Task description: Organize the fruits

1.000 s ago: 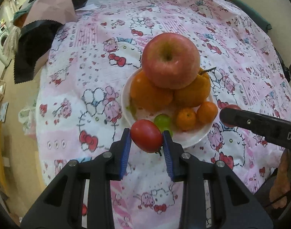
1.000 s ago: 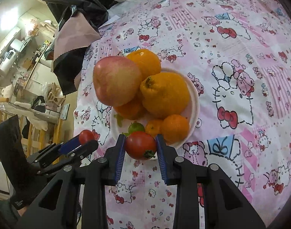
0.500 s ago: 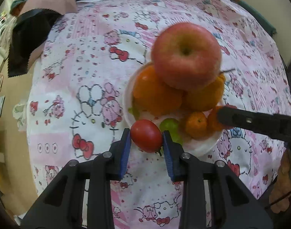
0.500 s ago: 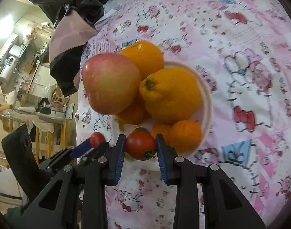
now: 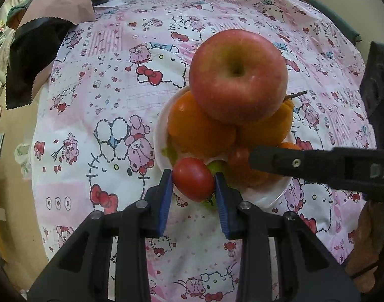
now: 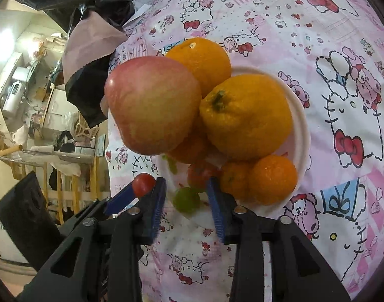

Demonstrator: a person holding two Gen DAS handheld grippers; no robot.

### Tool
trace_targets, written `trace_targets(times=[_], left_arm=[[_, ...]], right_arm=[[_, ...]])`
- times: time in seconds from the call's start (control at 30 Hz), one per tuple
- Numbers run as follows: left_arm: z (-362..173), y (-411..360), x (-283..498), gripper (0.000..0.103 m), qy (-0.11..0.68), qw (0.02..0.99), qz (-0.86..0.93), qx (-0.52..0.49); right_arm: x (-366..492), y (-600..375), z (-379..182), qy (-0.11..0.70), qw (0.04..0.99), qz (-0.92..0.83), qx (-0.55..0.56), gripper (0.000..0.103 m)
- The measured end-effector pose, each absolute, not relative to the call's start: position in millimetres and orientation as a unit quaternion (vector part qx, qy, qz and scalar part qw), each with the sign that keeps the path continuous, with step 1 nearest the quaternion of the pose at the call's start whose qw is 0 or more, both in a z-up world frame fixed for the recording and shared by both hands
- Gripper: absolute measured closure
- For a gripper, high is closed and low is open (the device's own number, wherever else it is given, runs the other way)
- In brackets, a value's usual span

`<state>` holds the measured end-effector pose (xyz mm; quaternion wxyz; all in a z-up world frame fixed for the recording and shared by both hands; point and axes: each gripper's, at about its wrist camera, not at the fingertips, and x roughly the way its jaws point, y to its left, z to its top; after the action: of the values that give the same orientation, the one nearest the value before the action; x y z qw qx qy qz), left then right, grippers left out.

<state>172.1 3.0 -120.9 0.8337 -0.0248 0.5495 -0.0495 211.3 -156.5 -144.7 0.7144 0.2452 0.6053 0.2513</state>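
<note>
A white plate holds a big red apple stacked on oranges, small mandarins, a green fruit and a red tomato. My left gripper is shut on another red tomato at the plate's near rim; it also shows in the right wrist view. My right gripper is open and empty over the plate, its fingers astride the green fruit; its arm crosses the left wrist view.
The table wears a pink cartoon-print cloth. Black and pink bags lie at its far left edge. Beyond that edge are a chair and room clutter.
My right gripper has opened and let go of its tomato, which now lies on the plate by the mandarins. Both grippers have moved closer to the plate.
</note>
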Motion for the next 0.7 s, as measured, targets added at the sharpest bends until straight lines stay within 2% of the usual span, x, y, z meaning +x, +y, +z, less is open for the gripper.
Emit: trace_targets(times=[0.03, 0.13, 0.3, 0.6, 0.63, 0.67, 0.7], left_arm=[[-121, 3, 172, 0.074, 0.55, 0.834, -0.049, -0.025], [-120, 3, 171, 0.074, 0.547, 0.835, -0.051, -0.034], [-119, -16, 173, 0.074, 0.547, 0.832, -0.077, -0.05], [-132, -57, 171, 0.072, 0.551, 0.83, -0.079, 0.017], [-133, -57, 170, 0.062, 0.554, 0.829, -0.077, 0.017], [-132, -55, 170, 0.044, 0.553, 0.83, -0.077, 0.013], [-130, -52, 169, 0.035, 0.546, 0.834, -0.077, 0.005]], right_arm=[[211, -158, -143, 0.605, 0.714, 0.252, 0.246, 0.047], [206, -166, -132, 0.601, 0.724, 0.242, 0.237, 0.046], [187, -207, -113, 0.588, 0.741, 0.199, 0.254, 0.04], [184, -236, -112, 0.585, 0.728, 0.185, 0.307, 0.037], [184, -235, -111, 0.584, 0.728, 0.186, 0.306, 0.037], [184, -234, -109, 0.583, 0.73, 0.188, 0.303, 0.037], [185, -233, -107, 0.582, 0.732, 0.189, 0.301, 0.037]])
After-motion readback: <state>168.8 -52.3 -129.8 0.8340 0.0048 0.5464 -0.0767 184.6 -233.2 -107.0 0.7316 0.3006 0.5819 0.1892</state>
